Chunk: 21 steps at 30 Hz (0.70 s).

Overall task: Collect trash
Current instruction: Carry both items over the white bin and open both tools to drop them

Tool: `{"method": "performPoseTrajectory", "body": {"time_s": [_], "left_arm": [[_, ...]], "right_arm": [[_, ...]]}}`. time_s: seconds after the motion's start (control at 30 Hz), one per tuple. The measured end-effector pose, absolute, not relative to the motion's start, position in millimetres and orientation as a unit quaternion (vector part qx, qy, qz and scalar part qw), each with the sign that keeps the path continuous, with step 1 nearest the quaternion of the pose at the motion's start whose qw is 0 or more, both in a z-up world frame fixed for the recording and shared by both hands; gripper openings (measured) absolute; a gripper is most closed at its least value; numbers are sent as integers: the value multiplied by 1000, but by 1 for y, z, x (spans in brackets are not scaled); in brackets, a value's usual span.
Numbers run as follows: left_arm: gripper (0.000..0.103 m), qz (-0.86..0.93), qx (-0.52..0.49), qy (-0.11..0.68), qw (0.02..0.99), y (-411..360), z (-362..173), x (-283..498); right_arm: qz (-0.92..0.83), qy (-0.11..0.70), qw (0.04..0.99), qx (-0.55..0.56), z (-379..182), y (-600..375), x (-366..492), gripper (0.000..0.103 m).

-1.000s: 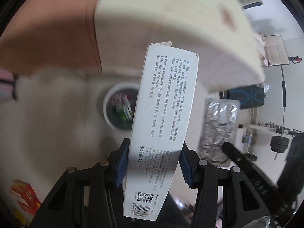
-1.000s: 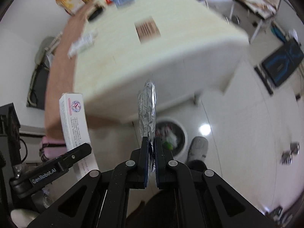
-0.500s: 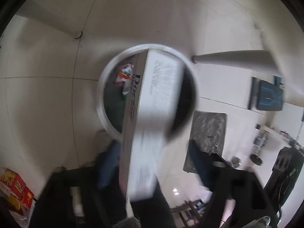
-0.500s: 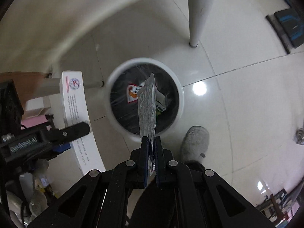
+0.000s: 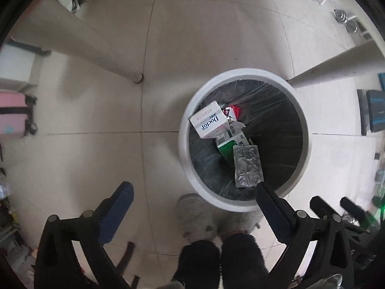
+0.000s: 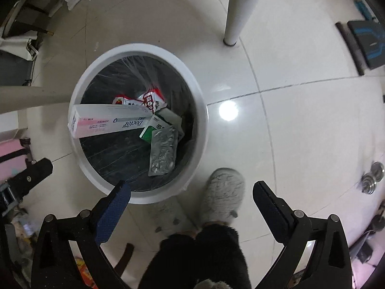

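**Both grippers empty above the bin**

The left gripper (image 5: 193,197) and right gripper (image 6: 191,192) hang with jaws spread wide, holding nothing. Below stands a round white bin (image 6: 199,101) lined with glossy black film. Inside lie a long white carton (image 6: 108,121), a crinkled silver blister pack (image 6: 162,154) overlapping a green box (image 6: 146,132), and red wrappers (image 6: 149,100). Fuzzy grey slippers (image 6: 222,192) stand on the glossy tiled floor (image 6: 300,125) just beside the rim; a white table leg (image 6: 238,12) rises nearby.

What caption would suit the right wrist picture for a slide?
Open right tool above a white bin holding a toothpaste box and a foil pack.
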State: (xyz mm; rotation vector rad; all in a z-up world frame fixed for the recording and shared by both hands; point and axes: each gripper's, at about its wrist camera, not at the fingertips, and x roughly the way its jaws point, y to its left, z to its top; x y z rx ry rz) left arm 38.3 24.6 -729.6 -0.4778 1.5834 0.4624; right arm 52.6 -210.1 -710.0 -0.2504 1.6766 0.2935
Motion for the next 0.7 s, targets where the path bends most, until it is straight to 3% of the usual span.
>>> {"method": "performPoseTrajectory", "body": {"time_s": [0.33,0.7], "left_arm": [[103,206,-182,683,676,15,-645,33],[103,200,-194,669,689,3,-521,7]], "right_arm": [[138,718,673,-108,-633,-206,54,102],[153,688,698,-127,-485,-208,35,102]]}}
